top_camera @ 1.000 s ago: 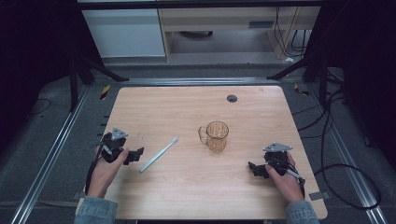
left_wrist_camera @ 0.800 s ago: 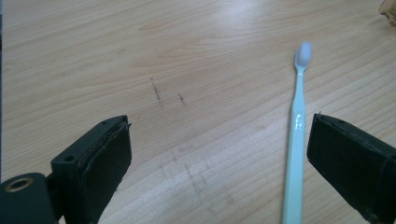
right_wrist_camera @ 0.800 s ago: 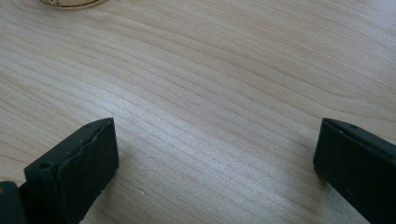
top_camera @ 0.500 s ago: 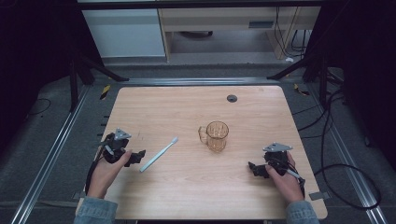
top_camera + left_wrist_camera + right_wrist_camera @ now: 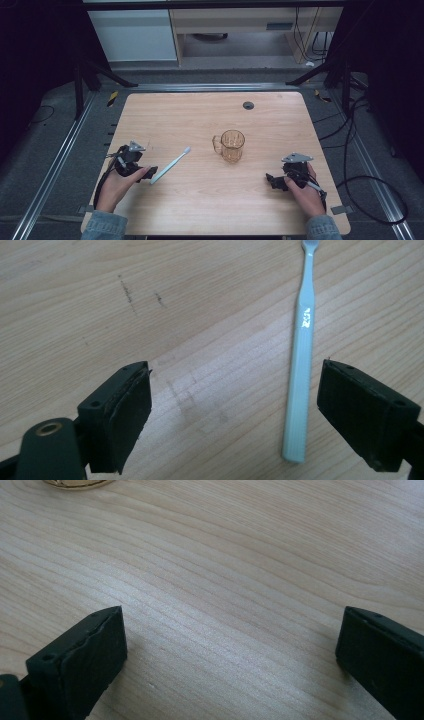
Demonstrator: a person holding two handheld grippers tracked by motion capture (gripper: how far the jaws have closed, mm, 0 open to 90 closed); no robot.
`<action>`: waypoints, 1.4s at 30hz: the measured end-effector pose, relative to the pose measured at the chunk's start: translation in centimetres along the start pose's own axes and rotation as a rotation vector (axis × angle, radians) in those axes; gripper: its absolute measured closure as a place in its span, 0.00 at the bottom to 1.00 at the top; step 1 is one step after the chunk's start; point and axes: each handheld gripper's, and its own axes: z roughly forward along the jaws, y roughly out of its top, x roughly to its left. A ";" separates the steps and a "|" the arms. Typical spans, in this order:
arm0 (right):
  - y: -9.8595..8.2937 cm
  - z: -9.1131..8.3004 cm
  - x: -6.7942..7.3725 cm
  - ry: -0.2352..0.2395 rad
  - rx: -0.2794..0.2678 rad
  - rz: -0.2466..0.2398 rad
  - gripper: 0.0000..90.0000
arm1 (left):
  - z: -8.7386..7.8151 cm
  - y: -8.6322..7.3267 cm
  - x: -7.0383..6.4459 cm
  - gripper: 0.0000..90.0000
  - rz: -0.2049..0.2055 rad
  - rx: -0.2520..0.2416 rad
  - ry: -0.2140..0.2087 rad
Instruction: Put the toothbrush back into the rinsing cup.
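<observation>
left gripper (image 5: 235, 415) jaws wide apart, straddling toothbrush (image 5: 301, 360) handle end, not touching. right gripper (image 5: 230, 660) wide apart over bare table (image 5: 225, 555), holding nothing.

This looks like a lab or a recording rig room, not a home. A pale wooden surface (image 5: 280, 200) with a round cable grommet (image 5: 248, 105) stands on grey carpeted floor (image 5: 45, 165) between metal rails (image 5: 55, 165). Black stand legs (image 5: 95, 70) and loose cables (image 5: 360, 170) flank it, dark curtains hang at both sides, and plain white cabinets (image 5: 135, 35) stand behind.
</observation>
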 end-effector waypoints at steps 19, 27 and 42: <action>0.0 0.0 0.0 0.000 0.000 -0.001 0.00 | -0.1 2.4 -1.1 0.31 0.098 0.128 -0.062; 0.0 0.0 0.0 -0.001 0.001 -0.003 0.00 | 0.2 4.7 -2.2 0.34 0.166 0.201 -0.079; 0.0 0.0 0.0 0.000 0.001 -0.001 0.00 | 0.9 7.5 -4.4 0.47 0.247 0.301 -0.156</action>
